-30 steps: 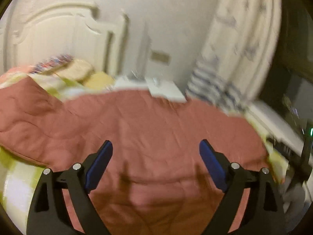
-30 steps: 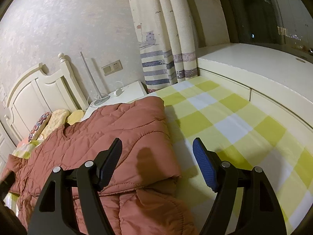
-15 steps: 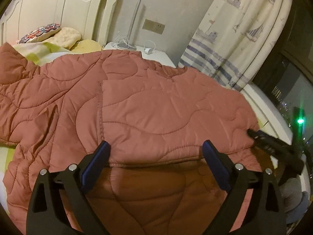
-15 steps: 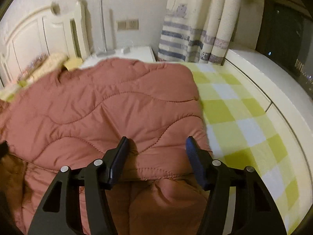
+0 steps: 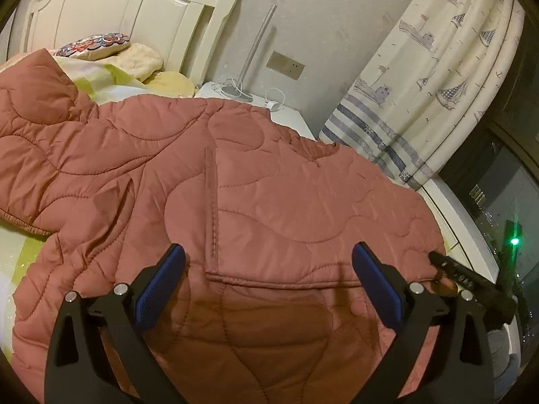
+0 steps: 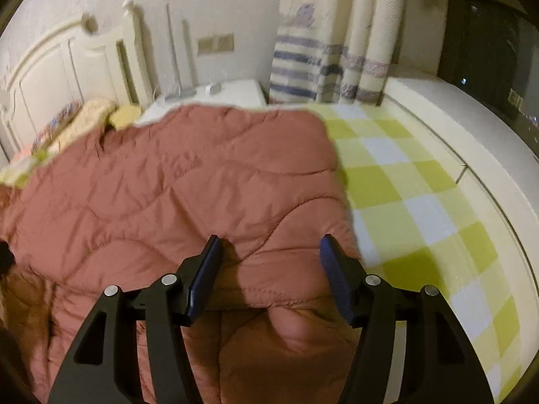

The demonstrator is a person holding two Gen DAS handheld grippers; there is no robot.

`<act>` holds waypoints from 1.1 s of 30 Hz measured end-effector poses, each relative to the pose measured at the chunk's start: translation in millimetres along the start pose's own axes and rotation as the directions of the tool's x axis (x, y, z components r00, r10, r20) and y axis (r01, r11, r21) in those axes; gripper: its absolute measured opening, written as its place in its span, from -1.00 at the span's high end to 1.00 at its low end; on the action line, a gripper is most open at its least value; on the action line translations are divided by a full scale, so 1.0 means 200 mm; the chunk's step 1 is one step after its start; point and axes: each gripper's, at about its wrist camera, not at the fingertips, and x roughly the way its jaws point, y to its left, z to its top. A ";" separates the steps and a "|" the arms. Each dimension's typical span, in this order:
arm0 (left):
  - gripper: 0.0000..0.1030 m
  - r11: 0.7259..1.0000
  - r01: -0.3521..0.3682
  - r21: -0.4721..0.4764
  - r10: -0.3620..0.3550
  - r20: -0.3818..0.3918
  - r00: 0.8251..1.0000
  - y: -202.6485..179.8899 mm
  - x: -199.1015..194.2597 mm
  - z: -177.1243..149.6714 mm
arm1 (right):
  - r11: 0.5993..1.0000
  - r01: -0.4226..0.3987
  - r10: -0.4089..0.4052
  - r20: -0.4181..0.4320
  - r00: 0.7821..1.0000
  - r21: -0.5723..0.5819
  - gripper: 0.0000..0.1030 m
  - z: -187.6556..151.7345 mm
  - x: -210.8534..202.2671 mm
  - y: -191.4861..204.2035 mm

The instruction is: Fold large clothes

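A large reddish-pink quilted jacket [image 5: 269,202] lies spread on the bed, with a folded-over layer whose near edge runs across just ahead of my fingers; it also shows in the right wrist view [image 6: 188,188]. My left gripper [image 5: 267,286] is open and empty, hovering over the fold's near edge. My right gripper [image 6: 269,269] is open and empty, above the jacket's near right corner. The tip of the right gripper shows at the jacket's right edge in the left wrist view [image 5: 451,269].
The bed has a yellow-and-white checked sheet [image 6: 404,181], bare on the right of the jacket. Pillows [image 5: 134,60] and a white headboard [image 5: 134,10] are at the far left. A white nightstand [image 6: 232,92], a striped curtain [image 5: 421,101] and a white window ledge [image 6: 471,128] lie behind.
Both grippers have dropped and tilted down toward the jacket's near folded edge. The right view swung left from the checked sheet onto the jacket. Both stay open.
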 end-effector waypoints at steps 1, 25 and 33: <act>-0.91 1.000 -0.001 -0.001 0.001 -0.006 1.000 0.00 0.01 0.00 | 1.000 0.002 -0.003 0.020 1.000 0.018 -0.15 0.02 -0.02 -0.01; -0.93 1.000 0.000 -0.017 -0.001 -0.029 1.000 0.01 0.03 0.01 | 0.995 -0.019 -0.003 -0.216 0.976 -0.099 -0.39 0.46 0.37 0.05; -0.93 1.000 0.003 -0.020 -0.004 -0.031 1.000 0.01 0.03 0.00 | 0.995 0.025 -0.051 -0.283 0.958 -0.094 -0.62 0.53 0.56 0.03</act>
